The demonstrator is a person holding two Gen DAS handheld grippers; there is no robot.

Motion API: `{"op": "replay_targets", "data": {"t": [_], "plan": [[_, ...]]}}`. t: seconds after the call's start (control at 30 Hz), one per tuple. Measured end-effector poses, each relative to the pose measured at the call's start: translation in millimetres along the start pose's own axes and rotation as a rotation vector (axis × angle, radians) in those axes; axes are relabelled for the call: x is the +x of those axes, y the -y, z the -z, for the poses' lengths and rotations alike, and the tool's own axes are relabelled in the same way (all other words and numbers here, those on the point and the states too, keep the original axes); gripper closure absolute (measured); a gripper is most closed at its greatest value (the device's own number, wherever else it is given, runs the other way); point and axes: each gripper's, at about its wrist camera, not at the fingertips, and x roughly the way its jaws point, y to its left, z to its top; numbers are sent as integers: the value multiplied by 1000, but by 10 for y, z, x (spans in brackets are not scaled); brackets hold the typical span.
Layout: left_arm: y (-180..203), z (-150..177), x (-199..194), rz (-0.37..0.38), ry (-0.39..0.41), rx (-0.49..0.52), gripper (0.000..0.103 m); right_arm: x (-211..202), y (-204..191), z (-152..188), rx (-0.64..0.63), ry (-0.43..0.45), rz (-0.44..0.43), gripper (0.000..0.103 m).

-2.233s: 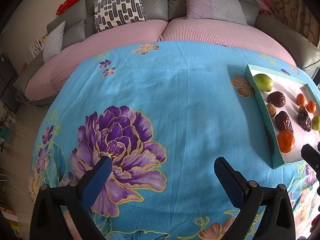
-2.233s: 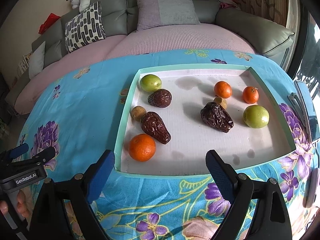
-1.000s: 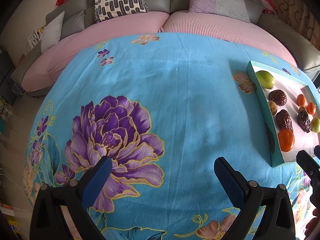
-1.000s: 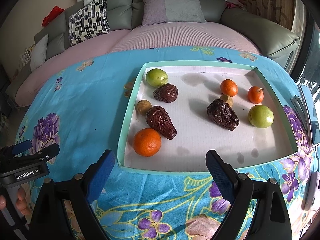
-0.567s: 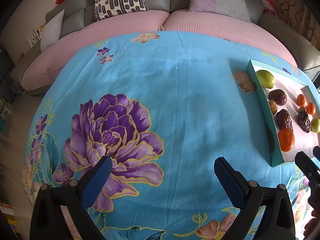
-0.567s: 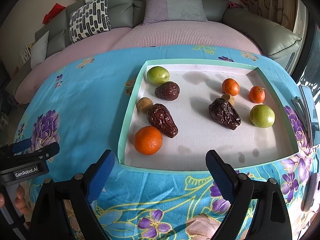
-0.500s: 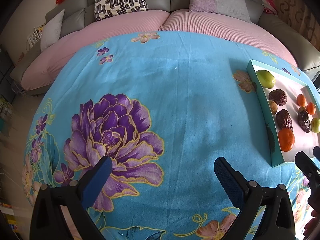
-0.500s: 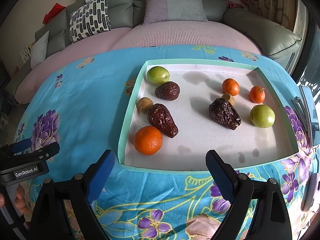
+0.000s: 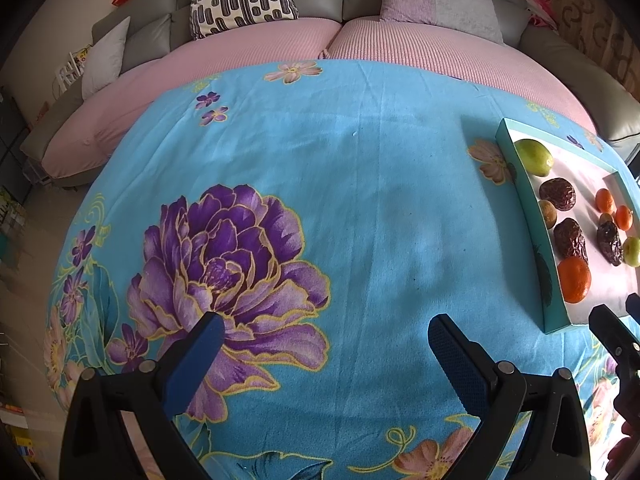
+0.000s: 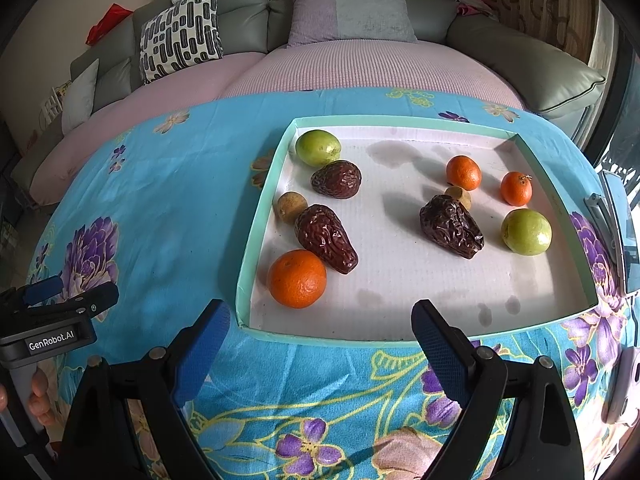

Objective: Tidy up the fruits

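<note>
A shallow teal-rimmed tray (image 10: 260,216) with a white floor holds the fruit. In it lie a large orange (image 10: 297,278), two small oranges (image 10: 463,172), two green fruits (image 10: 318,147), three wrinkled dark dates (image 10: 326,238) and two small brown fruits (image 10: 290,206). My right gripper (image 10: 320,344) hangs open just before the tray's near rim, nothing between its fingers. My left gripper (image 9: 326,346) is open over the bare blue cloth, well left of the tray (image 9: 538,240). The left gripper also shows at the lower left of the right wrist view (image 10: 66,300).
A blue flowered cloth (image 9: 360,200) covers the table. Behind it curves a pink and grey sofa (image 9: 400,40) with cushions (image 10: 182,36). A phone-like device (image 10: 618,232) lies at the table's right edge. A person's fingers (image 10: 38,396) hold the left tool.
Both views have shifted slightly; the right gripper has edged a little closer to the tray. Both grippers stay open and no fruit has moved.
</note>
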Motion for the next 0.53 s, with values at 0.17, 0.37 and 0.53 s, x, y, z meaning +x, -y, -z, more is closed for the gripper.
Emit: {"op": "replay_targets", "data": {"t": [0.17,0.37,0.53], "plan": [[2,1,-2,-15,0,2,0,3,-8,5,0,0,1,10],[10,10,-58,-24,28,4,0,14,-12,13,-2,-2,1,10],[18,11,-70,-28,29,4,0,16,-11,12,-2,-3,1,10]]}}
